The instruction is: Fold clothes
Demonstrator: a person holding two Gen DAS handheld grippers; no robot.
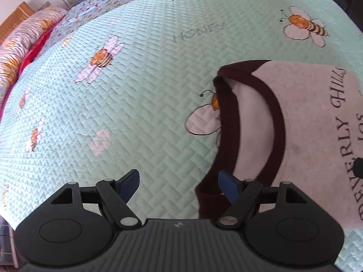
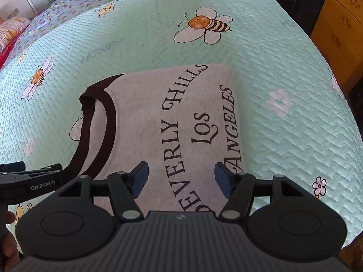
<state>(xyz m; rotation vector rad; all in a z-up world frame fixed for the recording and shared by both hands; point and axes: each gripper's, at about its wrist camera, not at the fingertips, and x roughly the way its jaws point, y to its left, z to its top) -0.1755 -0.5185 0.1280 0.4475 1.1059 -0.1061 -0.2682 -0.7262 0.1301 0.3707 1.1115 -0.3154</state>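
Note:
A grey sweatshirt [image 2: 163,117] with a dark brown collar and black "Beverly Hills Los Angeles" lettering lies folded into a neat rectangle on the mint-green bee-print quilt [image 2: 295,90]. My right gripper [image 2: 180,179] hovers open over the sweatshirt's near edge, with nothing between its blue pads. My left gripper [image 1: 178,187] is open too, beside the collar [image 1: 229,104]; its right fingertip [image 1: 228,184] overlaps the dark collar band, its left one is over bare quilt. In the right wrist view the left gripper's body [image 2: 29,181] shows at the left edge.
The quilt [image 1: 113,113] covers a bed. A shiny pillow [image 1: 20,43] and red fabric lie at the bed's left end. A wooden cabinet [image 2: 340,27] stands to the right. A person's hand [image 2: 8,244] shows at the lower left.

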